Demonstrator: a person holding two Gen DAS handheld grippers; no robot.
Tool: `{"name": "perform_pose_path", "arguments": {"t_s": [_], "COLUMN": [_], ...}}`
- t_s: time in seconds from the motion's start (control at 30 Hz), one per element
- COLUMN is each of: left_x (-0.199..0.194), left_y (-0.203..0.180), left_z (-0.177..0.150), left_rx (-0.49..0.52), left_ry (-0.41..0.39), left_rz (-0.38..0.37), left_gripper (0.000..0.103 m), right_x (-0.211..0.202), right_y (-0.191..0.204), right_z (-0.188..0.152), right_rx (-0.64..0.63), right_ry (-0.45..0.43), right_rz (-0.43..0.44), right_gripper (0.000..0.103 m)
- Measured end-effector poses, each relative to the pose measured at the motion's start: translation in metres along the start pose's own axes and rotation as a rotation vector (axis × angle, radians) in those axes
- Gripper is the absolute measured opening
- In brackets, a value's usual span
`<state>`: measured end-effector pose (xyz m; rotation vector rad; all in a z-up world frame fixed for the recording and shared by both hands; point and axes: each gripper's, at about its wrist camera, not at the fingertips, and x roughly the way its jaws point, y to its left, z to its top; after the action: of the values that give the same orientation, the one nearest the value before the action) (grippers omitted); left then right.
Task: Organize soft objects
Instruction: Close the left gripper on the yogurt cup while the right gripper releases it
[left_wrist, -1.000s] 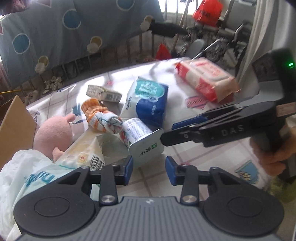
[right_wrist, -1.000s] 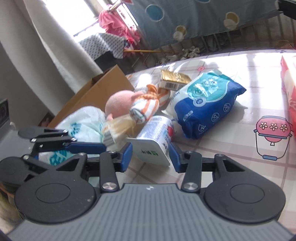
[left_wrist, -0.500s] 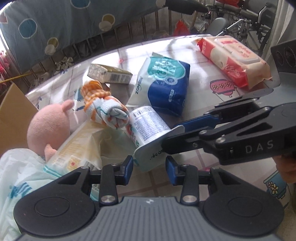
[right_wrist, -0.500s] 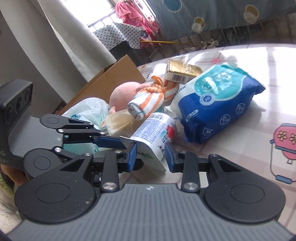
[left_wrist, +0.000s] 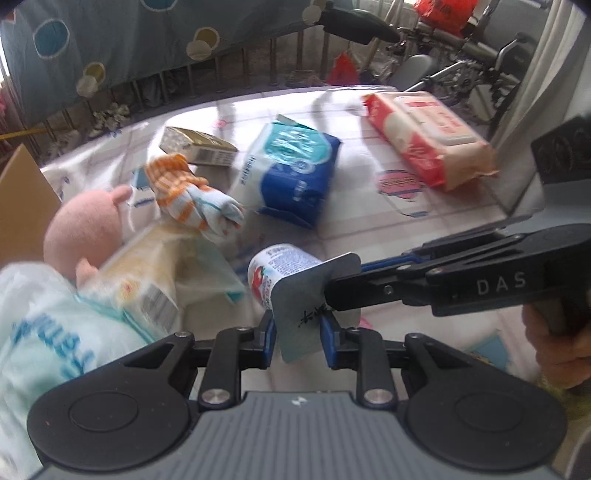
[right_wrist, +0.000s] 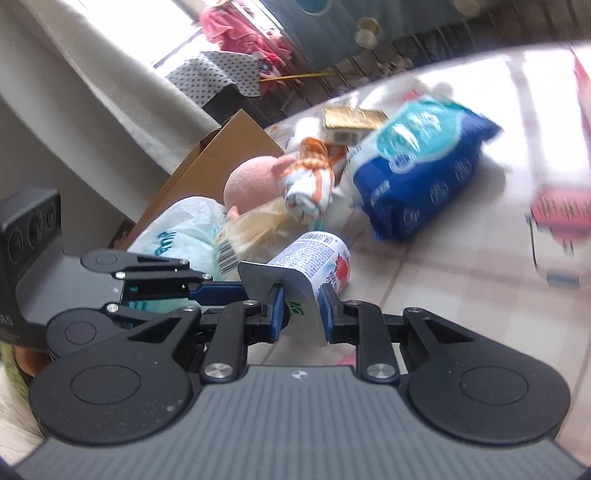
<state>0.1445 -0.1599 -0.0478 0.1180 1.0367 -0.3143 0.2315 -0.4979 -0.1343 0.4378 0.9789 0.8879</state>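
A yogurt cup (left_wrist: 284, 269) with a foil lid lies on its side, pulled away from the pile. My left gripper (left_wrist: 297, 334) and my right gripper (right_wrist: 301, 310) both have their blue pads around the lid's edge, jaws narrowed on it. The right gripper's fingers (left_wrist: 369, 291) reach in from the right in the left wrist view. Behind lie an orange-striped sock bundle (left_wrist: 195, 199), a pink plush toy (left_wrist: 85, 232), a blue tissue pack (left_wrist: 295, 177) and a red wipes pack (left_wrist: 428, 140).
A cardboard box (right_wrist: 214, 162) stands at the table's left edge. A white plastic bag (left_wrist: 48, 332) and a yellow snack packet (left_wrist: 147, 273) lie near me. A small gold carton (left_wrist: 199, 149) sits at the back. Railings and bicycles stand beyond the table.
The yogurt cup has been drawn away from the sock and the packet toward me. Both grippers have narrowed onto its lid. Both views are blurred by motion.
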Motion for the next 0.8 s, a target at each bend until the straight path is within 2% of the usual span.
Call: {"name": "perform_pose_path", "arguments": {"t_s": [0.3,0.43,0.6,0.7,0.73,0.8], "left_x": [-0.02,-0.017,-0.01,-0.009,-0.009,-0.008], "left_y": [0.007,0.014,0.022,0.023,0.022,0.022], "left_z": [-0.021,-0.015,-0.003,0.0,0.0,0.003], "left_rx": [-0.12,-0.154,-0.187,-0.176,-0.17,-0.16], "left_ry": [0.015,0.002,-0.01,-0.015,-0.019,-0.02], "left_rz": [-0.149,-0.17,-0.184,-0.168,-0.161,-0.152], "left_gripper": [0.027,0.027,0.027,0.032,0.036,0.05], "right_x": [-0.024,-0.021,-0.017,-0.016,-0.016,-0.019], "right_y": [0.004,-0.006,-0.017,-0.019,-0.02,-0.023], "right_z": [-0.023,-0.019,-0.009,-0.007,-0.007,-0.005], "right_rx": [0.208,0.32,0.378,0.38,0.38,0.385], "right_ry": [0.067,0.087,0.067,0.059,0.056,0.038], "right_rz": [0.023,0.044,0.044,0.058,0.066,0.085], "right_gripper": [0.02,0.021,0.022,0.022,0.023,0.023]}}
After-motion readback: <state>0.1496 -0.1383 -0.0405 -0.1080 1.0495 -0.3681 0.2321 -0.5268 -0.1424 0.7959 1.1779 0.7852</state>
